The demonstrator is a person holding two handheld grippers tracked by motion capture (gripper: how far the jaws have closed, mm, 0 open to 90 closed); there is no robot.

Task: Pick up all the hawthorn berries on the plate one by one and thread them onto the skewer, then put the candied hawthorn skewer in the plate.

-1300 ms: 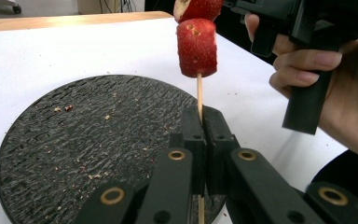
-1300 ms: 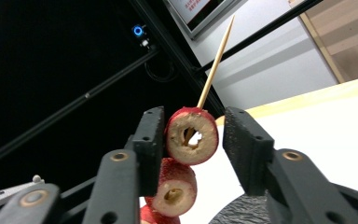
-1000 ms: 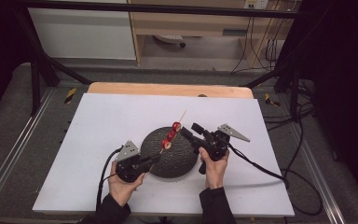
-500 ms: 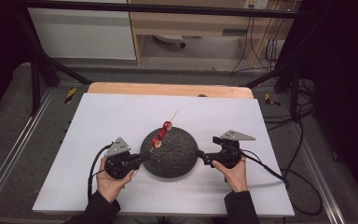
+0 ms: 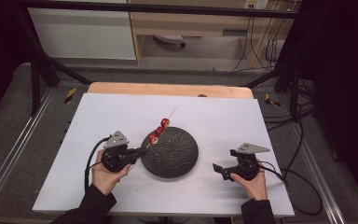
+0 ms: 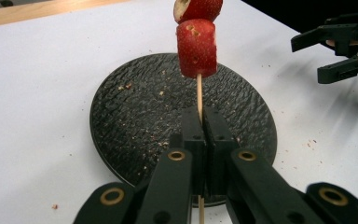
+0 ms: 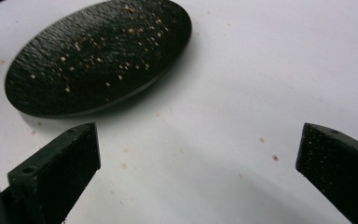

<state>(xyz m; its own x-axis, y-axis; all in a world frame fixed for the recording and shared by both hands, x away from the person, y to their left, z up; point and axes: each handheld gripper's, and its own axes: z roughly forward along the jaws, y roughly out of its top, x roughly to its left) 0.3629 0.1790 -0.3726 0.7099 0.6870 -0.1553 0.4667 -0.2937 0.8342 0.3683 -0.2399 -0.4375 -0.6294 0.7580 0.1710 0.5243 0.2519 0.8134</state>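
The left gripper (image 5: pixel 137 152) is clamping a thin wooden skewer (image 6: pixel 199 95) between its closed jaws. In the left gripper view, the skewer is rising straight out from between the two black jaws, and a red strawberry piece (image 6: pixel 196 47) is sitting on it just beyond the jaw tips, with a second piece touching it further out. In the high view, the skewer is pointing away from this gripper, up and to the right, and three strawberry pieces (image 5: pixel 159 131) are lined up on it over the far left edge of the dark round plate (image 5: pixel 177 156). The plate is lying just beyond the left gripper's jaws, on the white table sheet (image 5: pixel 214 116).

The right gripper (image 5: pixel 220 170) is standing wide open, with nothing between its jaws. Its jaws have just been opening. It is hovering close to the white sheet, well apart from the skewer, and the plate is lying ahead of it, a little to its left, in the right gripper view. Small red crumbs (image 7: pixel 275 157) are lying on the sheet between its jaws.
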